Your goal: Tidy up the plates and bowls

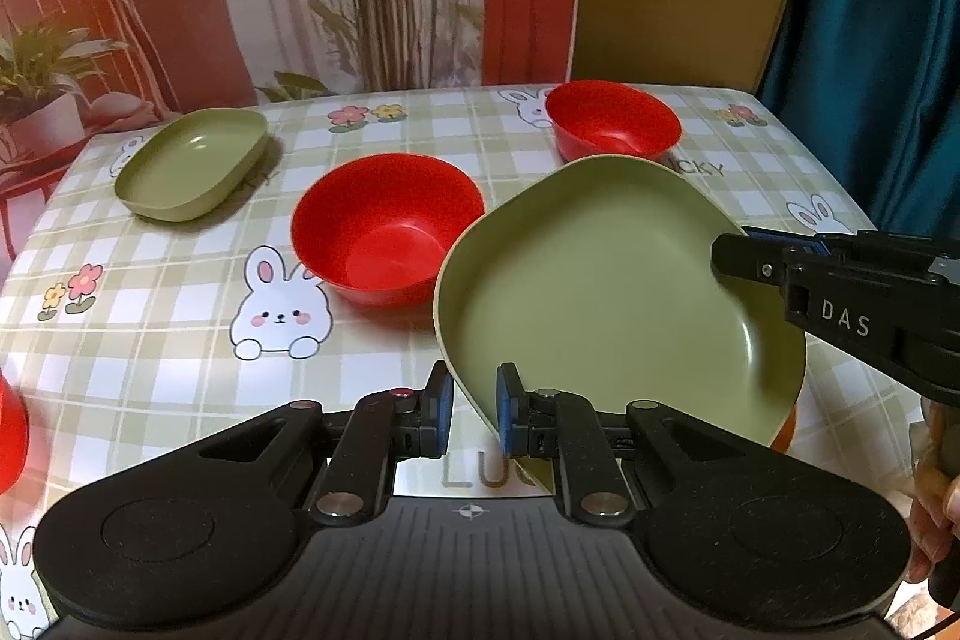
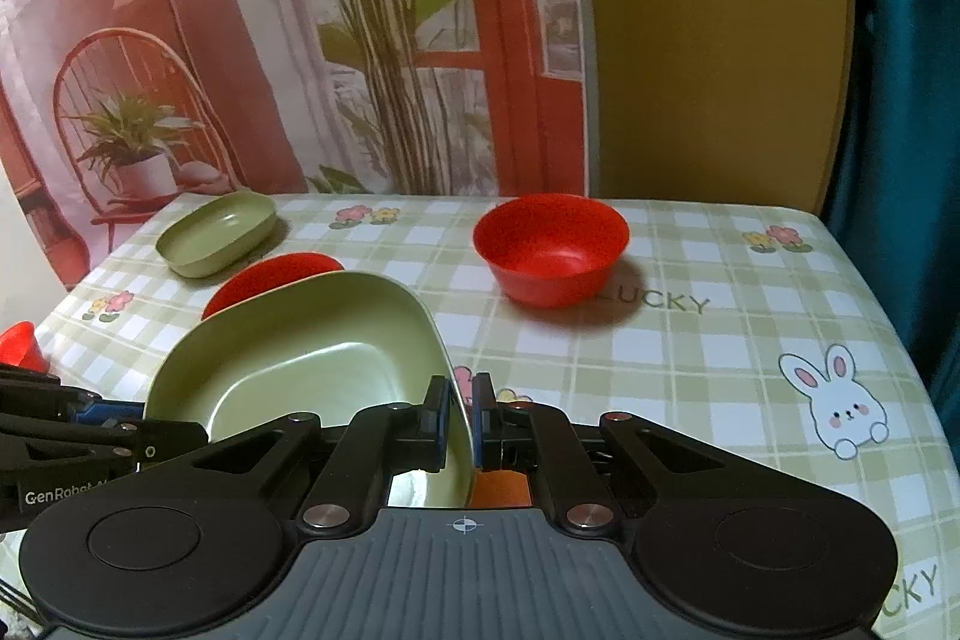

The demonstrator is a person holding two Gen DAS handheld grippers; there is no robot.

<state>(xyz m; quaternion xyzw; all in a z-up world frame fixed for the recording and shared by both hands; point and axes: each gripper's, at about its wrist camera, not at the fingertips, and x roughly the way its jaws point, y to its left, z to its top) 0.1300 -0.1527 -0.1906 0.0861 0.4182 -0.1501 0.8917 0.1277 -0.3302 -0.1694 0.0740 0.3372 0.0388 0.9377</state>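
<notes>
A large green plate [image 1: 600, 292] hangs tilted above the table, gripped on two sides. My left gripper [image 1: 474, 409] is shut on its near rim, which passes between the blue pads. My right gripper [image 1: 729, 256] comes in from the right and pinches the plate's right rim. In the right wrist view the same plate [image 2: 312, 370] sits between the fingers of my right gripper [image 2: 461, 400], shut on the rim, while the left gripper [image 2: 120, 421] holds the rim at the far left. A second, smaller green plate [image 1: 192, 166] [image 2: 219, 232] lies at the table's far left.
One red bowl [image 1: 384, 232] [image 2: 270, 274] stands just behind the held plate and another [image 1: 612, 118] [image 2: 552, 250] farther back right. A red object [image 1: 9, 436] [image 2: 18, 343] shows at the left edge. Something orange-red [image 1: 786, 430] peeks from under the plate. A printed backdrop hangs behind the checked tablecloth [image 2: 690, 370].
</notes>
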